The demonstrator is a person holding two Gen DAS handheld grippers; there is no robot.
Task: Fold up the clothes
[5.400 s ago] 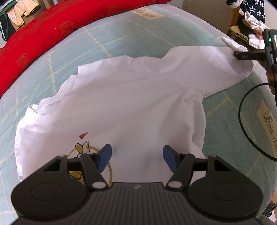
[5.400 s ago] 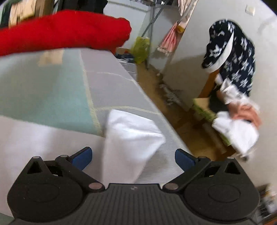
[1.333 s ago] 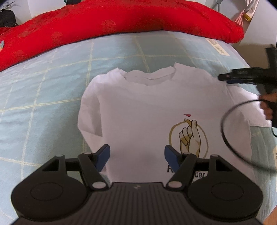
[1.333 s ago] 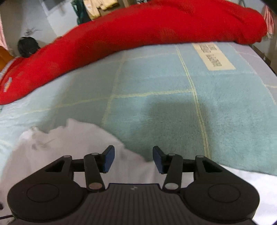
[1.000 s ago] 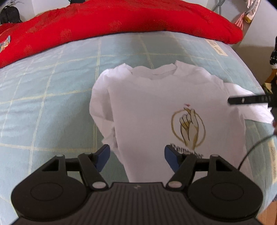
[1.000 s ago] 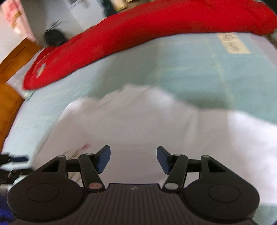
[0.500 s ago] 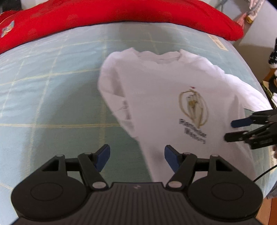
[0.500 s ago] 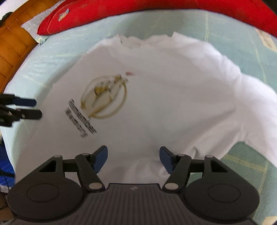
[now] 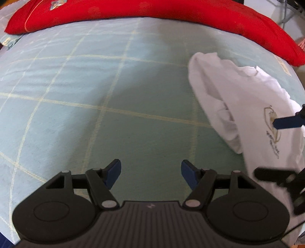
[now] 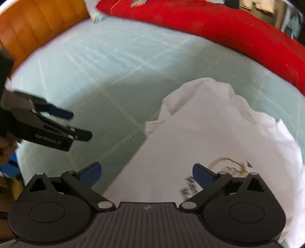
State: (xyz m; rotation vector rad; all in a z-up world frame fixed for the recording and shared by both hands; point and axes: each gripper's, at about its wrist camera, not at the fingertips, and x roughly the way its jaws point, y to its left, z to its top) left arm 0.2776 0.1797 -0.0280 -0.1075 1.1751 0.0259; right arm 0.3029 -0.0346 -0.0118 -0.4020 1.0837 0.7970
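A white T-shirt (image 9: 246, 99) with a gold hand print lies face up on the green checked blanket (image 9: 95, 91), its left sleeve bunched. My left gripper (image 9: 151, 167) hangs open over bare blanket to the left of the shirt, with nothing between its fingers. In the right wrist view, my right gripper (image 10: 146, 169) is over the T-shirt (image 10: 219, 129) near its left edge. Its jaws are opening wide, and only flat cloth lies below them. Each gripper shows in the other's view: the right gripper (image 9: 280, 148) over the print, the left gripper (image 10: 78, 125) out over the blanket.
A long red quilt (image 9: 152, 13) runs along the far side of the bed (image 10: 238, 30). A wooden headboard (image 10: 38, 24) stands at the far left corner. A hand holds the left gripper's grip (image 10: 5, 148).
My left gripper has slid left, off the shirt and over bare blanket. My right gripper has swung across the shirt toward its left edge, rolled, and its jaws have widened.
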